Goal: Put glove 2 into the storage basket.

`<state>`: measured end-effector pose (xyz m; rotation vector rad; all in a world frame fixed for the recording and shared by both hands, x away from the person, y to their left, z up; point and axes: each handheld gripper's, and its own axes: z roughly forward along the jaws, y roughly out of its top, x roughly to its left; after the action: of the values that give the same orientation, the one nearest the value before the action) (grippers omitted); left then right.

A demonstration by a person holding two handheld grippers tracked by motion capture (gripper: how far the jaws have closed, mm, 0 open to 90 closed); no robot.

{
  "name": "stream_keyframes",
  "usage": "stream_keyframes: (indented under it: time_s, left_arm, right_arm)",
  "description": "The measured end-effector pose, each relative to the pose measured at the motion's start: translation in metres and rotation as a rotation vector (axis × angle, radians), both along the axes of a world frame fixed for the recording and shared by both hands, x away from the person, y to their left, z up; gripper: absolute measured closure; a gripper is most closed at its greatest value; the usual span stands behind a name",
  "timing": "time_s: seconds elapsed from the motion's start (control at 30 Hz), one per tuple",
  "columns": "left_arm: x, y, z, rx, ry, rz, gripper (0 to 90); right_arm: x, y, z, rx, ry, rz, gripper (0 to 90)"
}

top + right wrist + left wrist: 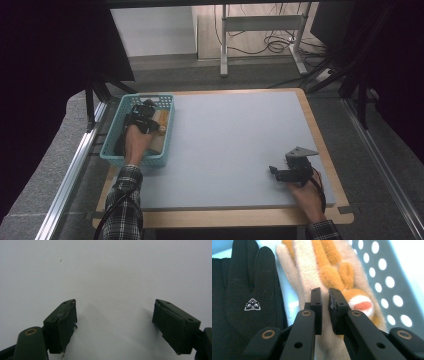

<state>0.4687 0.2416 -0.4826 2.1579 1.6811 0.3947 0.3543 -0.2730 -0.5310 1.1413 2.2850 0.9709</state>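
The beige glove [312, 277] with the fuzzy orange fingers is lying flat in the teal basket [116, 120] at the left edge of the tabletop [235, 145], right beside a black glove [242, 302]. The left claw [325, 293] is seen closed down narrow over it, with only a sliver of gap at the tips; a pinch of the knit looks to be caught there, though that's judged, not clearly seen. The right claw [113, 322] is held wide with nothing in it, over bare tabletop.

Handling-wise, a light, floppy, soft thing is expected: it'll drape and sag once lifted, nothing fragile, not slippery. A pinch through the palm or cuff fabric is probably best.

No readable writing is found; just a small white triangular logo [252, 305] on the black glove.
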Motion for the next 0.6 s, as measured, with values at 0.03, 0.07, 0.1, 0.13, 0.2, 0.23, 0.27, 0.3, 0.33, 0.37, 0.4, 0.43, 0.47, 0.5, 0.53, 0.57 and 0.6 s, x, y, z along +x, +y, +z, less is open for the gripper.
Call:
stream_keyframes:
  time_s: [0.03,0.07,0.1,0.13,0.2,0.23,0.27,0.3,0.33,0.37,0.4,0.43,0.47,0.5,0.53,0.57,0.6]
  left_arm:
    - [0.000,0.002,-0.001,-0.012,0.000,0.004,82.2]
    - [0.000,0.005,-0.002,-0.020,0.000,0.010,82.0]
    - [0.000,0.007,-0.003,-0.028,-0.001,0.014,81.7]
    - [-0.001,0.008,-0.004,-0.036,-0.006,0.016,81.3]
    - [-0.002,0.010,-0.004,-0.029,-0.016,0.017,79.6]
    - [-0.002,0.010,-0.003,-0.026,-0.018,0.017,78.3]
    - [-0.003,0.011,-0.003,-0.015,-0.025,0.017,76.3]
    - [-0.004,0.011,-0.002,-0.006,-0.032,0.020,72.9]
    - [-0.004,0.012,-0.001,0.001,-0.037,0.024,69.8]
    - [-0.005,0.013,0.000,0.007,-0.044,0.030,66.9]
    - [-0.005,0.015,0.000,0.006,-0.052,0.033,65.0]
    - [-0.006,0.016,0.001,0.003,-0.056,0.037,64.0]
    - [-0.007,0.017,0.002,-0.002,-0.061,0.039,62.6]
    - [-0.008,0.018,0.002,-0.005,-0.064,0.042,61.9]
    - [-0.009,0.020,0.003,-0.006,-0.069,0.045,61.0]
    - [-0.009,0.020,0.004,-0.007,-0.073,0.047,60.2]
    - [-0.010,0.021,0.005,-0.008,-0.078,0.049,59.5]
  right_arm:
    - [0.000,0.000,0.000,0.000,0.000,0.000,19.3]
    - [0.000,0.000,0.000,-0.001,0.000,0.000,19.3]
    - [0.000,0.000,0.000,0.000,0.000,0.000,19.3]
    - [0.000,0.000,0.000,0.000,-0.001,0.000,19.3]
    - [0.000,0.000,0.000,0.000,0.000,0.000,19.3]
    - [0.000,0.000,0.000,0.000,0.000,0.000,19.3]
    - [0.000,0.000,0.000,0.000,0.000,0.000,19.3]
    - [0.000,0.000,0.000,0.000,0.000,0.000,19.3]
    - [0.000,0.000,0.000,0.000,0.000,0.000,19.3]
    - [0.000,0.000,0.000,0.000,0.000,0.000,19.3]
    - [0.000,0.000,0.000,0.000,0.000,0.000,19.3]
    - [0.000,0.000,0.000,0.000,0.000,0.000,19.3]
    - [0.000,0.000,0.000,0.000,0.000,0.000,19.3]
    - [0.000,0.000,0.000,0.000,0.000,0.000,19.3]
    - [0.000,0.000,0.000,0.000,0.000,0.000,19.3]
    - [0.000,0.000,0.000,0.000,0.000,0.000,19.3]
    - [0.000,0.000,0.000,0.001,0.001,-0.001,19.3]
